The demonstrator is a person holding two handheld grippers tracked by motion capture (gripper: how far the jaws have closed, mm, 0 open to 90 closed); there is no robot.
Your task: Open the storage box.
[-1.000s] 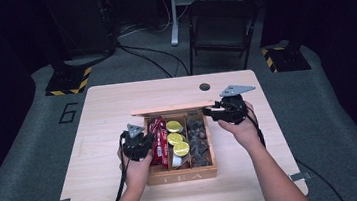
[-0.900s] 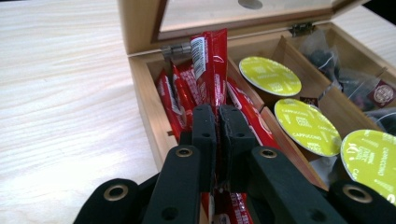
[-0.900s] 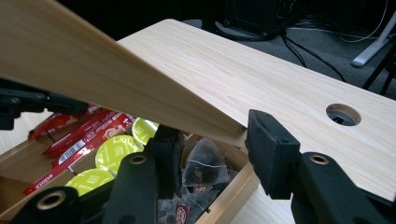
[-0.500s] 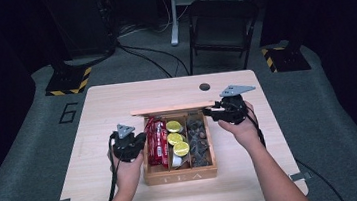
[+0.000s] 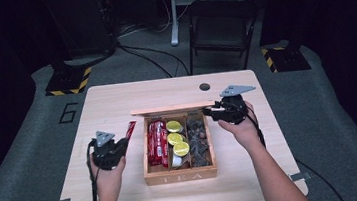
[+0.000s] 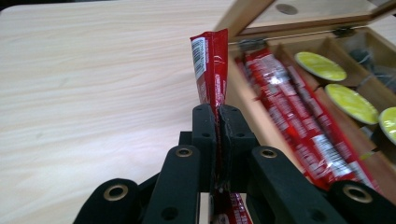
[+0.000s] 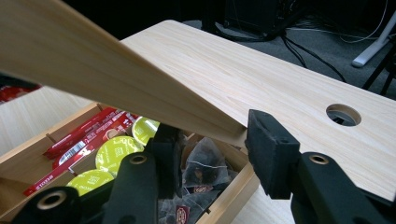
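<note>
Gripping a red sachet point(image 6: 211, 65), the left gripper point(image 5: 122, 145) sits left of centre in the high view, over bare desk point(image 5: 111, 102) just beside the box point(image 5: 180, 174). Its jaws are pressed together on the sachet's lower part, and the sachet sticks up and away beyond them, its top end level with the box's back left corner. The left hand point(image 5: 107, 171) comes in from the bottom edge, forearm running nearly straight up the frame.

The right gripper point(image 5: 210, 111) is at the box's back right corner, right of centre. Its jaws stand apart around the edge of the raised lid point(image 7: 93, 74), one under it and one beside its end; I cannot tell whether they press on it. The right hand point(image 5: 242, 124) reaches in from the lower right, forearm slanting up and left.

Inside the box, more red sachets point(image 5: 157, 143) fill the left compartment, yellow-topped pods point(image 5: 176, 138) the middle, dark tea bags point(image 5: 198, 138) the right.
</note>
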